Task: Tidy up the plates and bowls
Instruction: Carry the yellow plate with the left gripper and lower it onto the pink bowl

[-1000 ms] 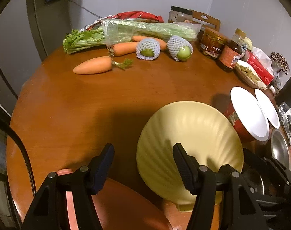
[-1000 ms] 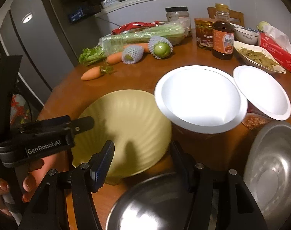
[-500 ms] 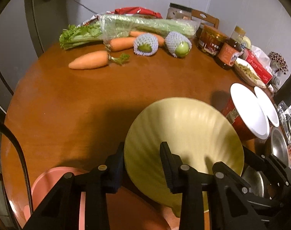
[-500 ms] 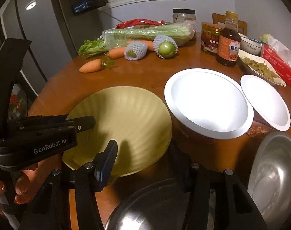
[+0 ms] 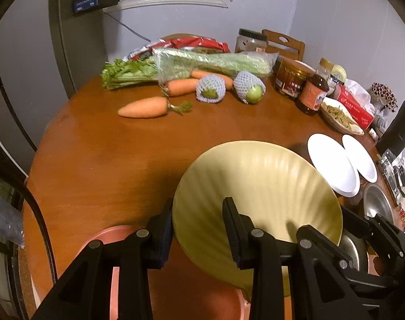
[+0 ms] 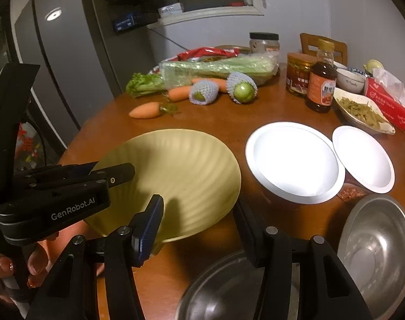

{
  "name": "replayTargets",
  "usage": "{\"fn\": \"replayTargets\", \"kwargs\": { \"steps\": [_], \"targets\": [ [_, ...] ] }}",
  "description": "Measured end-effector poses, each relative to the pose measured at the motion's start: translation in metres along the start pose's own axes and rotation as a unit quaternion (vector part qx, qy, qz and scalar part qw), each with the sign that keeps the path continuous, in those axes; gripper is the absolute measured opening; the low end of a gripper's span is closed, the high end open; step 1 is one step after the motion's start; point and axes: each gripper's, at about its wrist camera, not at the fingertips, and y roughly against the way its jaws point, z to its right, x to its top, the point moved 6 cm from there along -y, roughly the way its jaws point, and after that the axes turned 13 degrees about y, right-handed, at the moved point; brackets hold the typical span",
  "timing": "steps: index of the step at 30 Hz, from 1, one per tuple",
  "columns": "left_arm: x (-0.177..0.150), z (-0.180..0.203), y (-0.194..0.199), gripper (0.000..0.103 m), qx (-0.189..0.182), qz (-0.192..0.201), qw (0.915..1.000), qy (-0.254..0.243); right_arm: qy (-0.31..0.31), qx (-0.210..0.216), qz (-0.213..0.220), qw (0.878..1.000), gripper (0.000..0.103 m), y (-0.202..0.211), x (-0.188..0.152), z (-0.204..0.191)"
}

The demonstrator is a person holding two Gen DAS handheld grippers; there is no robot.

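A ribbed yellow bowl [image 5: 255,186] hangs tilted over the brown table's near edge. My left gripper [image 5: 199,208] is shut on its near-left rim, one finger inside and one outside. From the right wrist view the same bowl [image 6: 181,170] shows its right rim between the fingers of my right gripper [image 6: 199,213], which is shut on it. The left gripper [image 6: 117,173] reaches in from the left there, held by a hand [image 6: 5,266]. A pink plate [image 5: 117,240] lies under the left gripper. Two white bowls [image 6: 293,160] [image 6: 362,157] stand to the right.
Two steel bowls [image 6: 223,288] [image 6: 376,253] sit at the near right. Carrots [image 5: 143,108], bagged celery [image 5: 210,62] and netted green fruit [image 5: 250,89] lie at the back. Jars, a sauce bottle [image 6: 321,85], a dish of greens [image 6: 362,112] and a red box [image 6: 386,104] crowd the far right.
The left jaws closed from wide apart onto the yellow bowl's rim. The right jaws narrowed around its right rim. Both grippers and the bowl rose a little.
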Motion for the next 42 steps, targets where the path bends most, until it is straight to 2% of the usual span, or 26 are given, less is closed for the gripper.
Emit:
{"fn": "replayTargets", "kwargs": {
  "steps": [14,20,25,34,42],
  "targets": [
    [-0.005,-0.039,0.072,0.036,0.01,0.058,0.9981,0.022,0.035,0.008,0.039,0.999,0.056,0.043,0.011,-0.057],
    [-0.013,-0.058,0.103,0.036,0.035,0.077,0.9961,0.026,0.059,0.019,0.045,0.997,0.056,0.061,0.012,-0.092],
    [-0.019,-0.073,0.124,0.036,0.04,0.089,0.9946,0.034,0.073,0.026,0.054,0.996,0.056,0.076,0.017,-0.113],
    [-0.036,-0.093,0.129,0.036,0.048,0.089,0.9937,0.049,0.087,0.049,0.039,0.994,0.057,0.081,0.008,-0.139],
    [-0.049,-0.097,0.114,0.036,0.039,0.072,0.9943,0.068,0.093,0.043,0.026,0.994,0.057,0.078,-0.006,-0.143]
  ]
}}
